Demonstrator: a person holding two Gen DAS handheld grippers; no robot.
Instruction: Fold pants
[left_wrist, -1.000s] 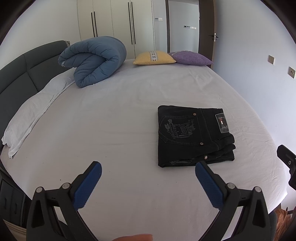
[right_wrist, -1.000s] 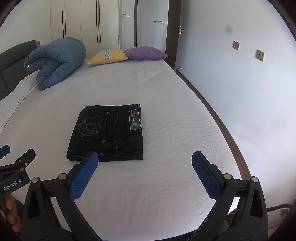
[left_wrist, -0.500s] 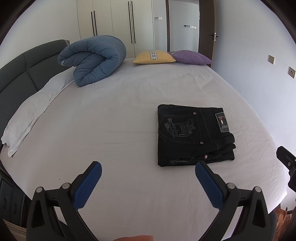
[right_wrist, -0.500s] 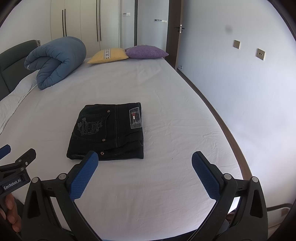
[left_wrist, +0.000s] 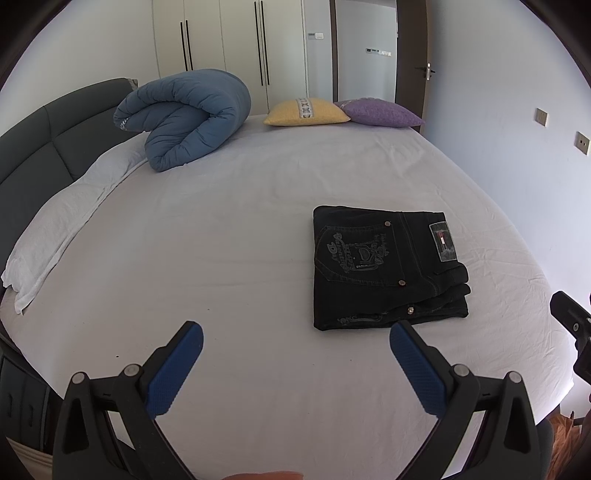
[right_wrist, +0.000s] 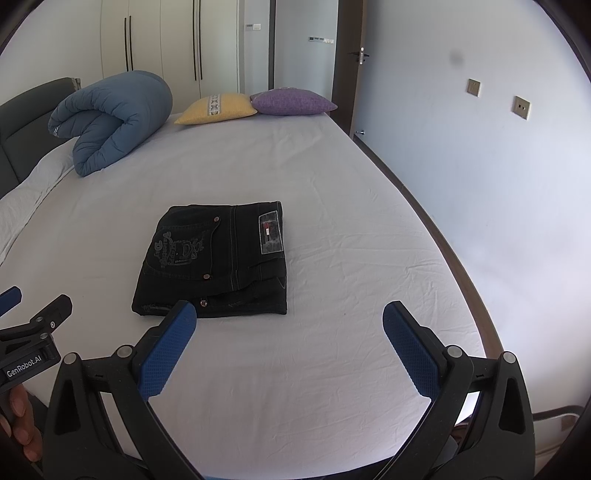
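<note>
Black jeans (left_wrist: 384, 266) lie folded into a compact rectangle on the white bed sheet (left_wrist: 221, 240), back pocket and label patch facing up. They also show in the right wrist view (right_wrist: 218, 258). My left gripper (left_wrist: 295, 354) is open and empty, held above the sheet, near and left of the jeans. My right gripper (right_wrist: 288, 332) is open and empty, near and right of the jeans. Part of the left gripper's body (right_wrist: 33, 347) shows at the right wrist view's left edge.
A rolled blue duvet (left_wrist: 188, 118), a yellow cushion (left_wrist: 306, 112) and a purple cushion (left_wrist: 380, 112) sit at the far end. A white pillow (left_wrist: 62, 229) lies along the grey headboard (left_wrist: 37, 147) on the left. A wall (right_wrist: 480, 166) runs along the bed's right edge.
Both grippers have barely moved and stay open. The jeans lie as before.
</note>
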